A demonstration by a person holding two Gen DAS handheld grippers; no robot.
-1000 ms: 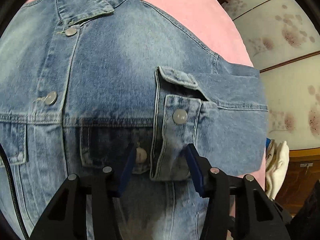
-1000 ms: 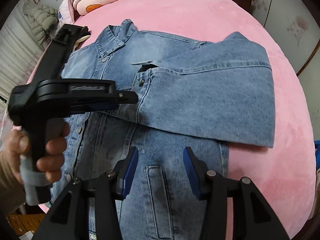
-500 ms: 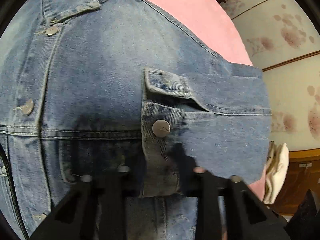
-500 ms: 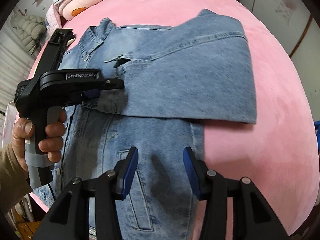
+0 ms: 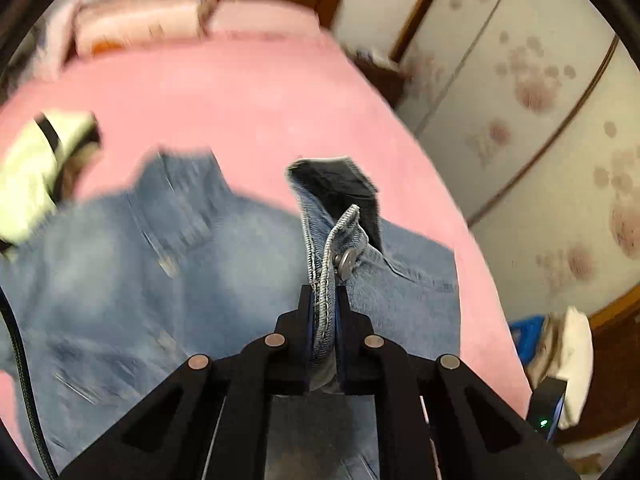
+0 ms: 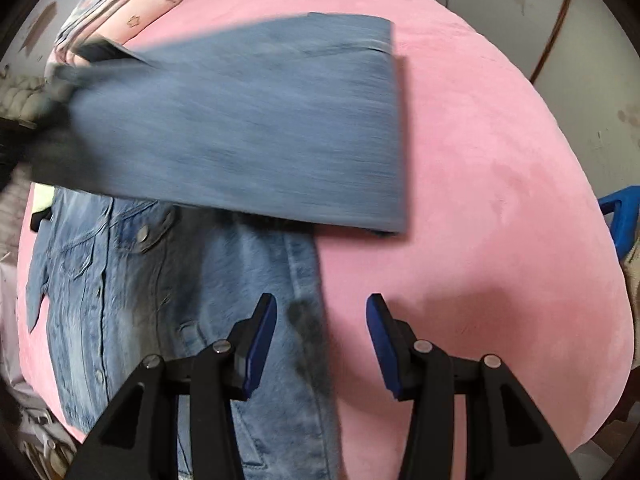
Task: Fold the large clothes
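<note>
- Denim: the task item is a blue denim jacket (image 6: 132,292), lying front side up on a pink bedspread (image 6: 480,160) with its body spread flat. In my right wrist view it runs from the lower centre of the frame up toward the left.
- One sleeve (image 6: 240,120) is raised off the jacket body and stretches across it from the folded shoulder edge on the right toward the upper left. It is motion-blurred, so I cannot read detail on it.
- My left gripper (image 5: 323,312) is clamped on the sleeve cuff (image 5: 328,264). The jaws have just been closing, and the cuff edge now stands pinched upright between the blue pads (a metal button (image 5: 346,260) sits just beyond the tips).
- In the left wrist view the cuff is held above the jacket; the collar (image 5: 176,200) lies further up, blurred.
- My right gripper (image 6: 321,340) has its jaws apart with nothing between them. It hovers over the jacket's right side edge: the left pad is over denim, the right pad over bare bedspread.
- A chest pocket flap with a button (image 6: 141,234) shows below the raised sleeve.
- Folded bedding (image 6: 132,4) lies at the far end of the bed.
- A wall with a floral pattern (image 5: 552,120) stands to the right of the bed.
</note>
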